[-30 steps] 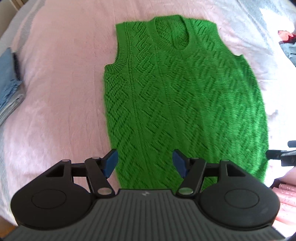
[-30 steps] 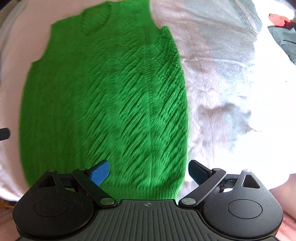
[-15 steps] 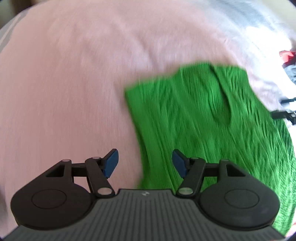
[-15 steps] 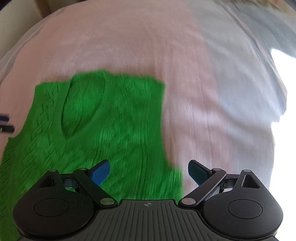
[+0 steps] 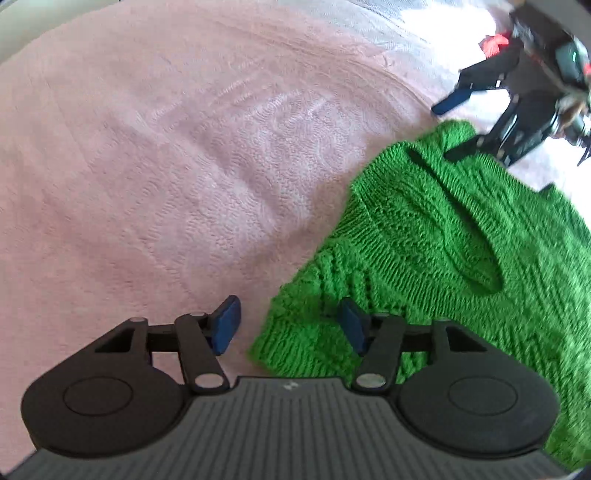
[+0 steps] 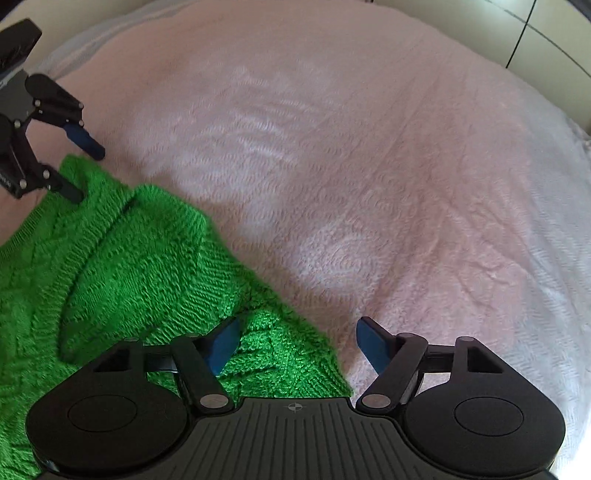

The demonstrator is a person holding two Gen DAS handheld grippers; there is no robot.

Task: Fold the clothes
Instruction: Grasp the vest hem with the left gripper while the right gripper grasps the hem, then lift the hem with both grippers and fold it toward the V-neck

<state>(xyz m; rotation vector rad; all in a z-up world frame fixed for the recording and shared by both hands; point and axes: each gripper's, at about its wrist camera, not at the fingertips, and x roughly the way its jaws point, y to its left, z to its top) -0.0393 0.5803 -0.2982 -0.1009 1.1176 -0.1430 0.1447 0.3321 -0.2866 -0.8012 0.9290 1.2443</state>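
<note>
A bright green knitted vest lies flat on the pink bedspread, its V-neck showing. My left gripper is open over the vest's left shoulder corner, one finger on the knit and one over the bedspread. My right gripper is open over the vest's right shoulder, one finger over the knit, the other over the bedspread. Each gripper shows in the other's view: the right one at upper right, the left one at upper left.
Pink textured bedspread stretches far beyond the vest in both views. A red object lies at the far right edge. A pale wall or cupboard stands behind the bed.
Both grippers have moved from the vest's hem up to its shoulders and come down close to the fabric. Both stay open. The vest has not moved.
</note>
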